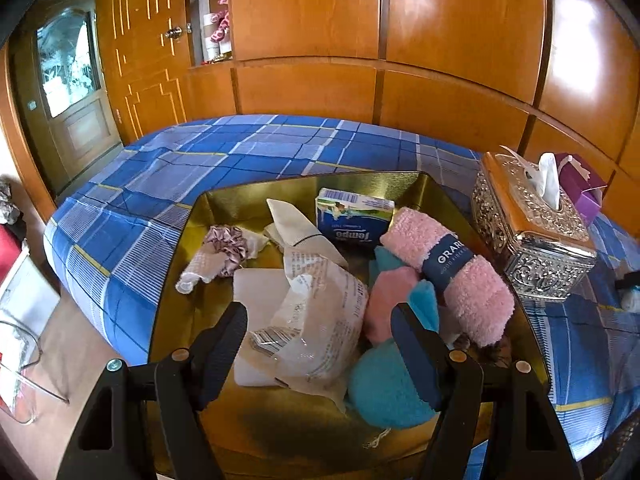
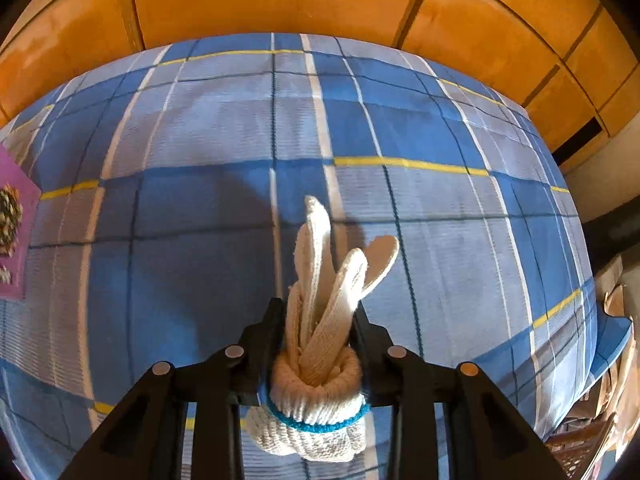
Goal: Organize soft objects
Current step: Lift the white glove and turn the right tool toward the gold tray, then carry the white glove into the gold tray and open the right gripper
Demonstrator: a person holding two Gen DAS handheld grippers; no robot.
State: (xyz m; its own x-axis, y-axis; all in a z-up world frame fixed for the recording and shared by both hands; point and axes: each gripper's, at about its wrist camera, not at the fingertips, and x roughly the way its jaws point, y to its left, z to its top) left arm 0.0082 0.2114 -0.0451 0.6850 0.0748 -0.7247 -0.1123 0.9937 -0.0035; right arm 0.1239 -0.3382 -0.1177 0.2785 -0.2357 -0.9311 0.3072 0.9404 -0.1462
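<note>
A gold tray lies on the blue plaid bed. It holds a rolled pink towel, teal and pink cloths, a plastic-wrapped packet, a white foam block, a mauve scrunchie, a Tempo tissue pack and a cream cloth. My left gripper is open just above the packet and cloths. My right gripper is shut on a rolled cream knit glove with a teal cuff band, held above the bedspread.
An ornate silver tissue box stands right of the tray, with a purple box behind it. Wooden wardrobe panels back the bed. A purple card lies at the left in the right wrist view. The floor and clutter lie left of the bed.
</note>
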